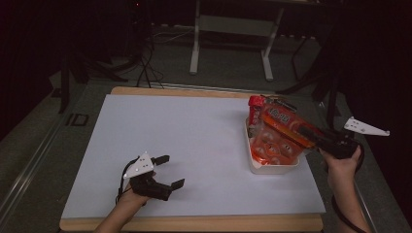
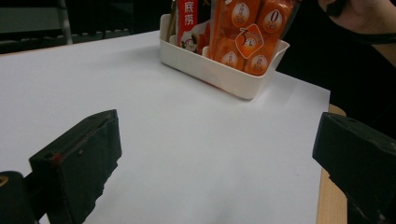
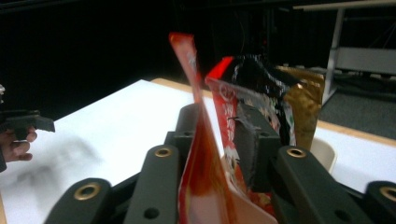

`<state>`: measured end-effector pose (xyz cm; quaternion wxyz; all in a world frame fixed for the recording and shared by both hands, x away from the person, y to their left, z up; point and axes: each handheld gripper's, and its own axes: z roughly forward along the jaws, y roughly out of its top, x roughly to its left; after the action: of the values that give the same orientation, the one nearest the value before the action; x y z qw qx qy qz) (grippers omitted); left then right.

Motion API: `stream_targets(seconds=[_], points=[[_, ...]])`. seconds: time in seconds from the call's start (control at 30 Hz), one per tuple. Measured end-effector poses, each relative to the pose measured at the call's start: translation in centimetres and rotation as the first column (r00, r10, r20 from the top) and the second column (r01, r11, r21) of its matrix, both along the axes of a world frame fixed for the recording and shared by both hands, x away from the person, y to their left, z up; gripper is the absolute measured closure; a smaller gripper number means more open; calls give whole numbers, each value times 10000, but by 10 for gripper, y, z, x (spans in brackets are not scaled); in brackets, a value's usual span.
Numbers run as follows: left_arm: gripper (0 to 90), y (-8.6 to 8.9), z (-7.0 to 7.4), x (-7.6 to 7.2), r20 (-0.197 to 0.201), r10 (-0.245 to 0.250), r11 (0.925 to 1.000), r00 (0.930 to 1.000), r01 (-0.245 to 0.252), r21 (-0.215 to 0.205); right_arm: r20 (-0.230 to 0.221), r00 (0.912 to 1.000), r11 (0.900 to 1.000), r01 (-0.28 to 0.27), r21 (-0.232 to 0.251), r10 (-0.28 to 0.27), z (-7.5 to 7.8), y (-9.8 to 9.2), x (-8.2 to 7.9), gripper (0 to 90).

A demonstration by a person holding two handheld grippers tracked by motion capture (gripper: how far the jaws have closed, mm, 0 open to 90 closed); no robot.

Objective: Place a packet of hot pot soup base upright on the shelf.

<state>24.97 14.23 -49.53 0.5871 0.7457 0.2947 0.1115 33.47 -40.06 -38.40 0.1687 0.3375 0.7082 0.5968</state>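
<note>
right gripper view looks along the right gripper (image 3: 219, 140), whose two black jaws stand a little apart with an orange snack pack (image 3: 198, 154) edge-on between them; the left pad lies against the film, and a narrow gap seems to show at the right pad, so i cannot tell whether the pack is clamped. the pack is glossy and thin, orange-red with a red top seam, and in high view its face (image 1: 279, 136) shows round orange pictures and a red label; it leans tilted over a white bin (image 1: 272, 167) at about 3 o'clock on the white sheet (image 1: 194, 141). the right gripper (image 1: 318, 138) comes at it from 4 o'clock, the person's hand behind it.

just beyond the pack stand a red packet (image 3: 233, 112) with a dark top and a gold packet (image 3: 303, 107), both upright in the same bin and crowding the space around the jaws. left gripper view shows the bin (image 2: 219, 74) with the orange pack (image 2: 247, 32) and the red packet (image 2: 189, 21) side by side.

at 7 o'clock on the sheet, well apart from the bin, the left gripper (image 1: 167, 171) rests with its jaws wide open and nothing between them; in its own view (image 2: 215, 154) bare sheet lies between the pads.
</note>
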Motion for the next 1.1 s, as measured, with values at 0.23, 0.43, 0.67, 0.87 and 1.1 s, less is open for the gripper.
stream_targets(seconds=[0.23,0.43,0.67,0.87,1.1], points=[[20,1,0,-1,32,6,10000,10000,-6,-24,436,9990,10000,91,-14,-91,22,14,-7,479],[20,0,-1,-2,45,-63,9999,10000,62,86,506,9987,9997,15,224,-27,41,28,-12,275],[20,-1,-1,-3,106,-55,9999,9999,54,112,656,9970,9985,-430,344,407,56,48,-22,157],[20,0,-1,-3,88,-44,9999,10000,43,118,745,9917,9935,-1078,363,1049,59,68,-32,145],[20,0,-2,-5,160,-90,9997,9998,86,217,524,9815,9829,-1844,-21,1842,46,94,-46,144]])
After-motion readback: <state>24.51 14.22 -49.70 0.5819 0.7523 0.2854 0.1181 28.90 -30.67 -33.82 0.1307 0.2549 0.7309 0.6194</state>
